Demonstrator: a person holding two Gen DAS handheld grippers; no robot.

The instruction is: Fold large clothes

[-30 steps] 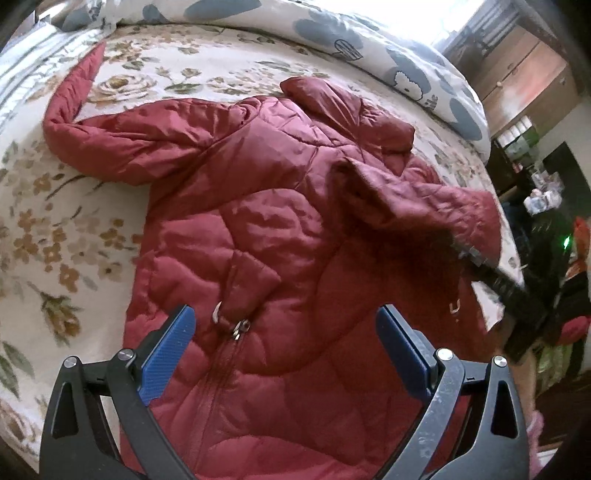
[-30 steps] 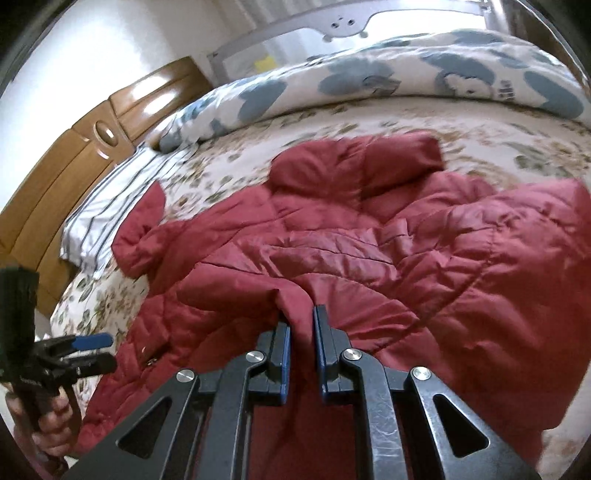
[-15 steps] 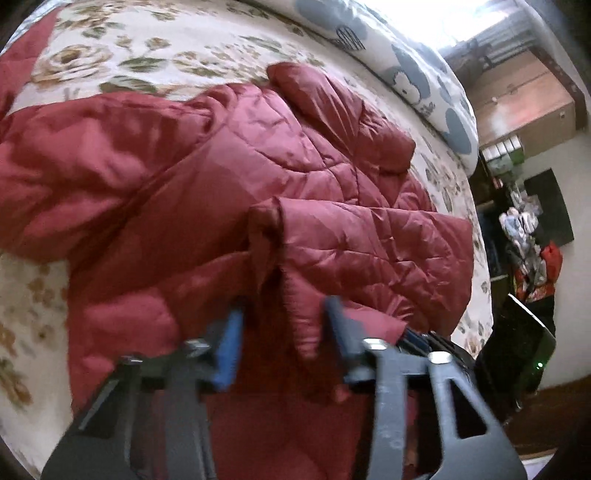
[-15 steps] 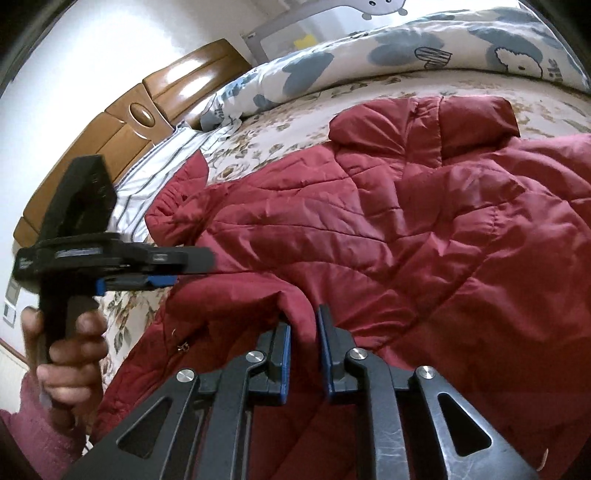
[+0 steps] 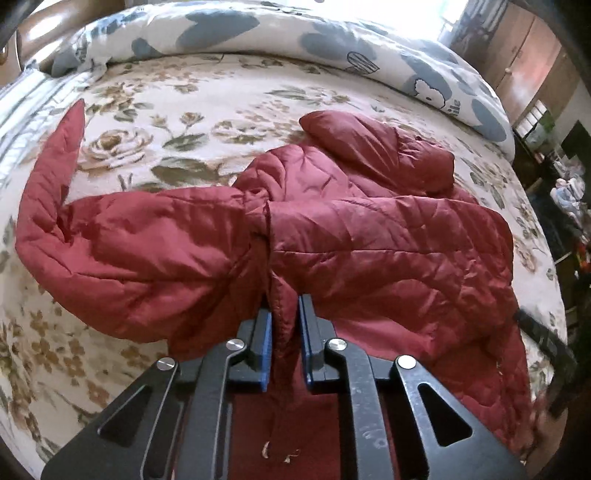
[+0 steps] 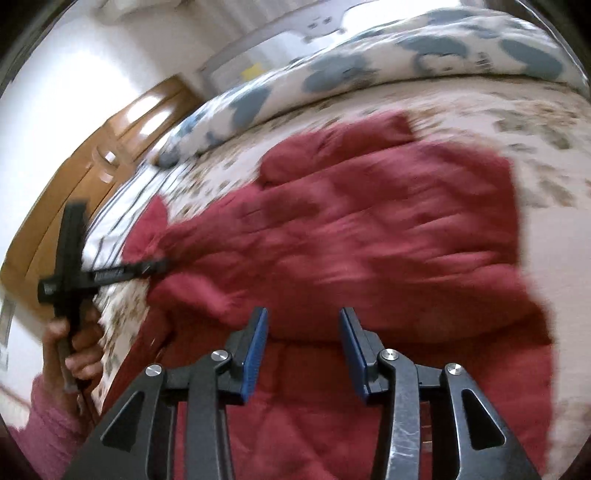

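A dark red quilted jacket lies on the floral bedspread. Its right side is folded over the body, and the left sleeve stretches out and curls toward the headboard. My left gripper is shut on the folded edge of the jacket near the middle. In the blurred right wrist view, my right gripper is open and empty just above the jacket. The left gripper also shows there, held by a hand at the jacket's left side.
A rolled white and blue duvet lies along the far side of the bed. A wooden headboard stands at the left. A wooden wardrobe and cluttered furniture stand off the bed's right end.
My left gripper has closed on the jacket's folded edge. My right gripper has opened and let go of the jacket edge it carried across, and the right side now lies folded over.
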